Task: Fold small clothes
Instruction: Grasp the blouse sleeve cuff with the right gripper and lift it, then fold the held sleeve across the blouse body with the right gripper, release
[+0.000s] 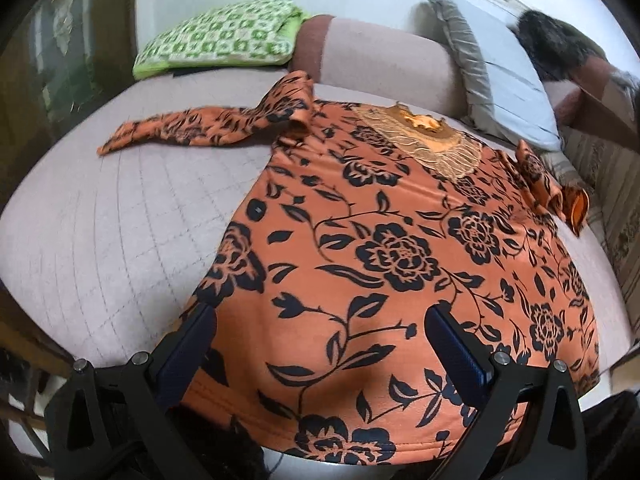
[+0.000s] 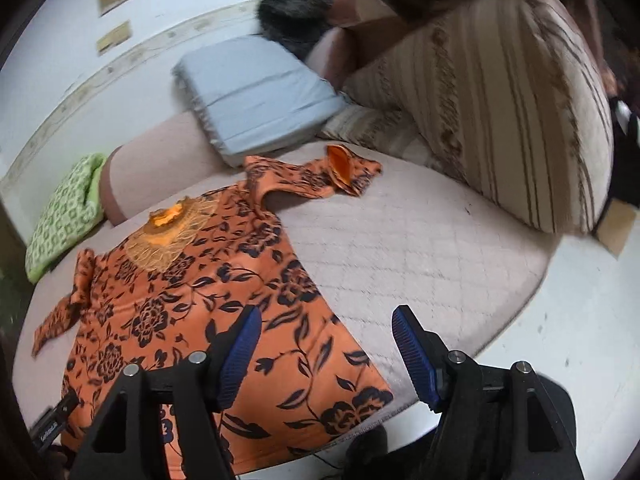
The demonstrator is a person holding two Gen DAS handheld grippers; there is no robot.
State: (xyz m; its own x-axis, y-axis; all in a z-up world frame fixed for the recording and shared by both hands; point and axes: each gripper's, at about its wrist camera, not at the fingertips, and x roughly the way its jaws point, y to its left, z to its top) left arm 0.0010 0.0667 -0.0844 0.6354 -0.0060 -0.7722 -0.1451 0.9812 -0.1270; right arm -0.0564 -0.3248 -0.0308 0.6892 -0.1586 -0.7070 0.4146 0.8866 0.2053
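An orange top with a black flower print (image 1: 380,248) (image 2: 192,280) lies flat on the quilted bed (image 1: 100,220) (image 2: 400,248), its gold embroidered neckline (image 1: 436,140) at the far end. One sleeve (image 1: 200,128) stretches out to the left. The other sleeve (image 1: 548,188) (image 2: 320,176) lies crumpled near the grey pillow. My left gripper (image 1: 320,320) hovers open over the near hem, its blue pads wide apart with flat fabric below them. My right gripper (image 2: 324,328) is open above the top's right side edge, near the hem corner, with nothing pinched.
At the head of the bed lie a green patterned pillow (image 1: 224,40) (image 2: 64,216), a pinkish bolster (image 1: 380,60) and a grey pillow (image 1: 500,72) (image 2: 256,92). A striped beige blanket (image 2: 500,100) is heaped on the right. White floor (image 2: 580,320) borders the bed's right edge.
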